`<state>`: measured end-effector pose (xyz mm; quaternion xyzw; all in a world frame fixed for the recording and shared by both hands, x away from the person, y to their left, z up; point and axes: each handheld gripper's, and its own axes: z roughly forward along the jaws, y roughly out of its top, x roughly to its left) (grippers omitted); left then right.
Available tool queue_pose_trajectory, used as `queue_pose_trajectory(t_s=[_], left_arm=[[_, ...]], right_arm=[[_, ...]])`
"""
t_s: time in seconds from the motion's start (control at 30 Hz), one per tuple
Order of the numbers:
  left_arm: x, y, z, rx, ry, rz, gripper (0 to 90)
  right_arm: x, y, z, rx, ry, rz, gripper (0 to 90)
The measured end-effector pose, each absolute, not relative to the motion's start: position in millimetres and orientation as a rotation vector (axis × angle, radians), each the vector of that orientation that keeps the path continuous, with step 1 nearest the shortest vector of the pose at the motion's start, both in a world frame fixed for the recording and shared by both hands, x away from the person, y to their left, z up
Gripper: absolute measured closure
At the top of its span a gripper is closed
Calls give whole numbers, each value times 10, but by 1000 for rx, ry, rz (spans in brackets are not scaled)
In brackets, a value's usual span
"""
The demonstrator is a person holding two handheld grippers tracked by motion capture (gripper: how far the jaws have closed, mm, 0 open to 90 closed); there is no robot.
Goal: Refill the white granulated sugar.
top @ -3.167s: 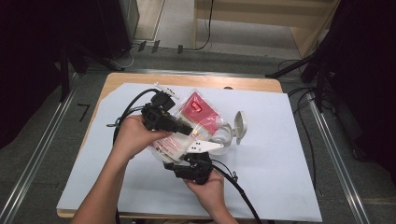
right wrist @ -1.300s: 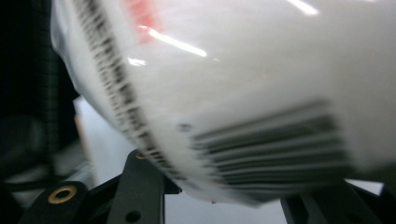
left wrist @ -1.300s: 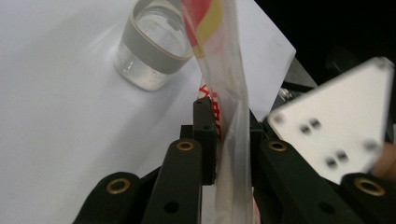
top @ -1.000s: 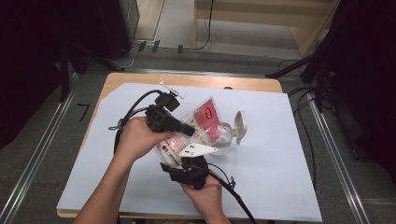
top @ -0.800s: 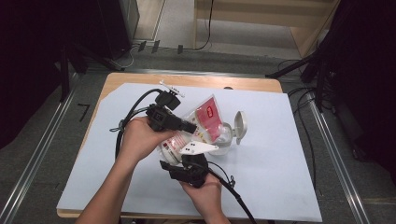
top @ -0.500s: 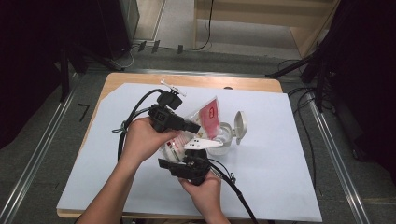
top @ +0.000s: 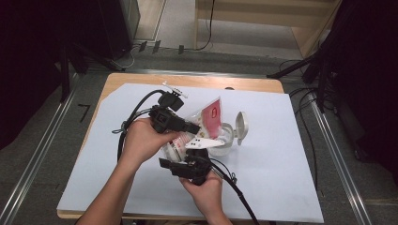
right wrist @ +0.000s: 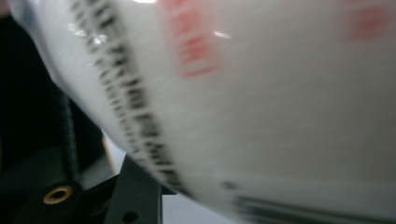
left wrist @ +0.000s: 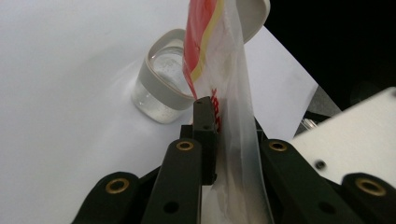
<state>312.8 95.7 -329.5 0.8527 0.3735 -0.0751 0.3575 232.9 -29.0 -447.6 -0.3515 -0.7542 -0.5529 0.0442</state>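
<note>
The left gripper [left wrist: 219,135] clenches a red-and-clear pouch [left wrist: 219,56] beside the open jar [top: 225,138]; the right gripper's [top: 199,157] state I cannot tell.

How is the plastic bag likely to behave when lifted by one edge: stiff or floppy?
Probably floppy: the plastic bag is thin film that creases between the left gripper jaws. Its bulging lower part suggests loose contents that could shift. Likely slippery too, given the glossy surface.

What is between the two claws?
The plastic bag stretches between the left claw and the right claw, as the high view shows. It hangs over the open jar.
</note>
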Motion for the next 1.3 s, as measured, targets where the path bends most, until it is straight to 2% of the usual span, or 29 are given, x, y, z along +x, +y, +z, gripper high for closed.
queue_pose_trajectory(t_s=[0.1,0.27,0.43,0.7,1.0,1.3], left_arm=[[3120,946,-3281,2197,978,-179,840],[3098,934,-3253,2185,966,-169,831],[3084,935,-3221,2157,948,-194,771],[3058,985,-3155,2169,935,-175,743],[3051,1023,-3134,2201,937,-160,826],[3089,1038,-3148,2164,987,-224,846]], right_arm=[[2305,-253,-4454,-1071,-2407,-1673,569],[2297,-262,-4429,-1069,-2368,-1695,615],[2317,-297,-4428,-1069,-2238,-1734,619],[2308,-365,-4423,-1068,-2109,-1773,623],[2325,-389,-4455,-1071,-2133,-1762,637],[2310,-344,-4419,-1062,-2292,-1747,640]])
